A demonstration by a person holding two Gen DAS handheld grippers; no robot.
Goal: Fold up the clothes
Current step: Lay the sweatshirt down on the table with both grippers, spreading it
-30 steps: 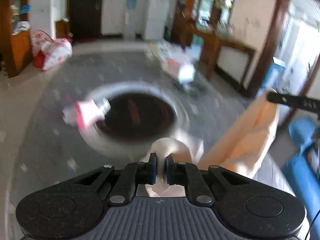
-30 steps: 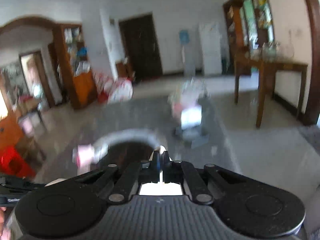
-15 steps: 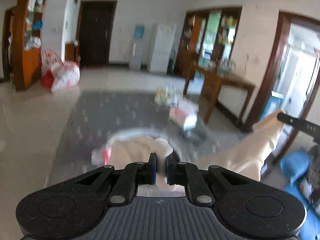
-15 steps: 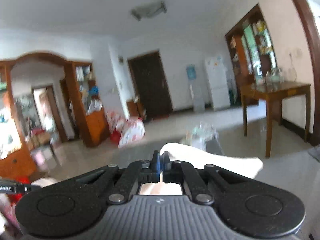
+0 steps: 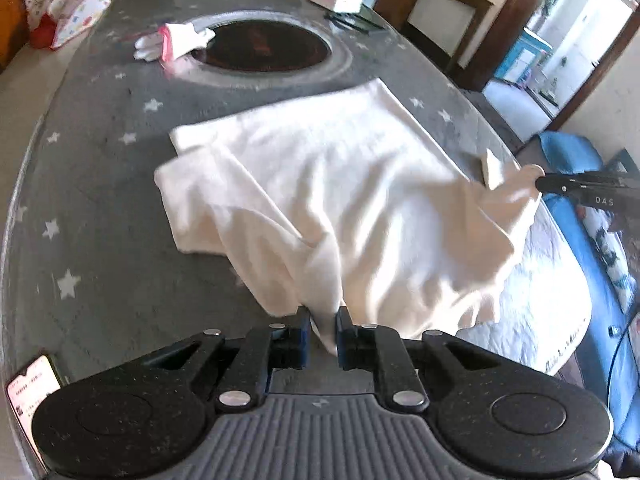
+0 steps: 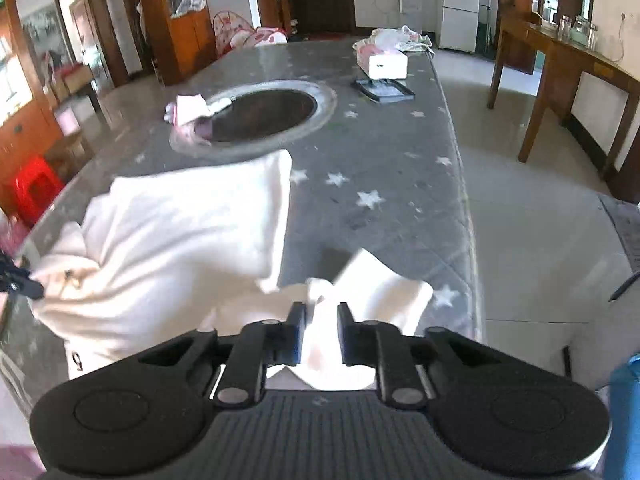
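Garment: a cream-white garment [image 5: 320, 184] lies spread over the near half of the grey, star-patterned surface [image 5: 92, 168], its far edge flat and just short of the round dark recess [image 5: 260, 46] set into the top; its near edge is lifted at two points.

Left gripper [image 5: 323, 332]: fingers closed on a gathered tuck of the garment's near edge, the cloth rising from the surface into the grip.

Right gripper [image 6: 322, 330]: fingers clamped on another part of the near edge; in the left wrist view it appears at the right, holding a corner just over the rim of the surface.

Lie of the cloth: a doubled layer shows on the left side, where one panel overlaps another; the span between the two grips sags in loose wrinkles.

Step in hand (judgement): the garment is either being laid out flat or having its near edge carried over for a fold; the pictures fit both.

Next move (judgement): either way it calls for both grips to travel together at even height, keeping the held edge taut so the cloth settles without creases.

Bystanders: a small pink-and-white cloth [image 5: 172, 40] at the recess rim, a tissue pack [image 6: 386, 62] at the far end, and a phone [image 5: 32, 384] at the near left edge.
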